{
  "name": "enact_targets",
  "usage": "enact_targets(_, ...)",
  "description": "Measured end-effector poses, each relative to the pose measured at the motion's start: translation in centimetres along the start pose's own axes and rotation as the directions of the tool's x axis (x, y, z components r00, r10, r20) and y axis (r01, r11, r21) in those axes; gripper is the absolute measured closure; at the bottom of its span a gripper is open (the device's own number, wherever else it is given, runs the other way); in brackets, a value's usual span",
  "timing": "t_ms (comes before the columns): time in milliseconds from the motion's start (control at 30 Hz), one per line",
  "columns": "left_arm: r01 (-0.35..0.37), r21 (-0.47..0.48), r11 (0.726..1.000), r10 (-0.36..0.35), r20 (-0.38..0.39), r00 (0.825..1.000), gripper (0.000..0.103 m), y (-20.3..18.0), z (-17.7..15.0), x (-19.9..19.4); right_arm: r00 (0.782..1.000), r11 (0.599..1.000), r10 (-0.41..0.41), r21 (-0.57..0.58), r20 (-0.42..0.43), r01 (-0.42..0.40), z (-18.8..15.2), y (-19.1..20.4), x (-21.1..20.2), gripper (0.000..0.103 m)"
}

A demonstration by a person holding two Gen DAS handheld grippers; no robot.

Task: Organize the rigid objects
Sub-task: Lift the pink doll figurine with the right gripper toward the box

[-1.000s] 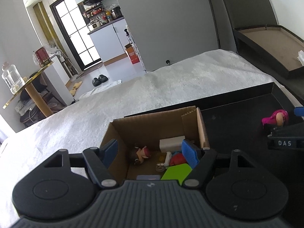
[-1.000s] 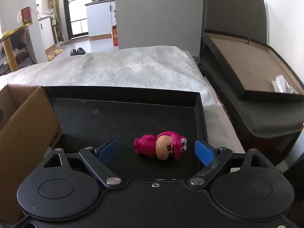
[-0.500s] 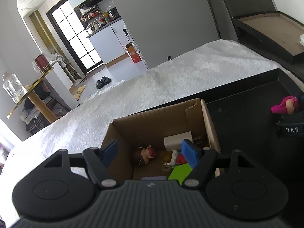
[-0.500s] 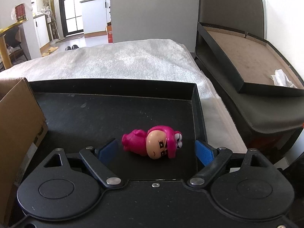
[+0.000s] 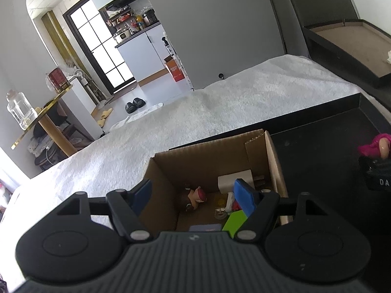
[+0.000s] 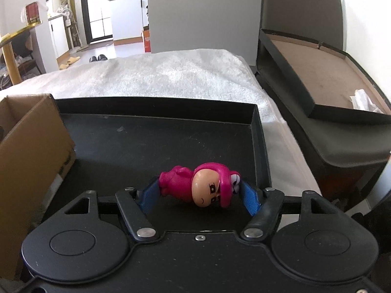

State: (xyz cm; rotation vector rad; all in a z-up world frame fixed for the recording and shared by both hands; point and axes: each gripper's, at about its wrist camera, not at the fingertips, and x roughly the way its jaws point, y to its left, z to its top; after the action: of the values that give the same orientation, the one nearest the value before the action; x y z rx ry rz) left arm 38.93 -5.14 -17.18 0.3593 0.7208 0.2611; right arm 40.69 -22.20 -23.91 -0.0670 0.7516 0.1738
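A pink toy figure (image 6: 200,186) lies on its side in the black tray (image 6: 156,106). My right gripper (image 6: 199,194) has closed its blue pads on both ends of the figure. The figure also shows at the right edge of the left wrist view (image 5: 375,145). A cardboard box (image 5: 210,151) stands at the tray's left end and holds a small brown figure (image 5: 194,196), a white block (image 5: 232,182), a green piece (image 5: 235,221) and other small items. My left gripper (image 5: 195,195) is open and empty above the box.
The tray and box rest on a white towel (image 6: 158,73) over a bed. A dark open case (image 6: 317,73) stands to the right. The box wall (image 6: 29,146) is close on the left of my right gripper.
My right gripper moved forward around the pink figure and closed its pads onto it. My left gripper rose and pulled back a little above the box, staying open.
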Motion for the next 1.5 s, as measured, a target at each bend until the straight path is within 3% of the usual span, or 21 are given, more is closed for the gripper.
enact_targets(567, 0.069, -0.19, 0.979, -0.075, -0.026, 0.997, 0.03, 4.8, -2.0, -0.3, 0.996, 0.996, -0.075, -0.054, 0.044, 0.077, 2.8, 3.2, -6.4, 0.035)
enact_targets(833, 0.08, -0.215, 0.973, -0.077, 0.022, 0.997, 0.03, 6.6, -2.3, -0.6, 0.995, 0.99, -0.076, -0.118, 0.064, 0.083, 4.6, 6.5, -7.9, 0.035)
enact_targets(1500, 0.18, -0.398, 0.9, -0.198, -0.002, 0.98, 0.03, 11.1, -4.9, 0.0, 0.997, 0.971, -0.037, -0.234, 0.067, 0.052, 6.7, 15.3, -8.5, 0.035)
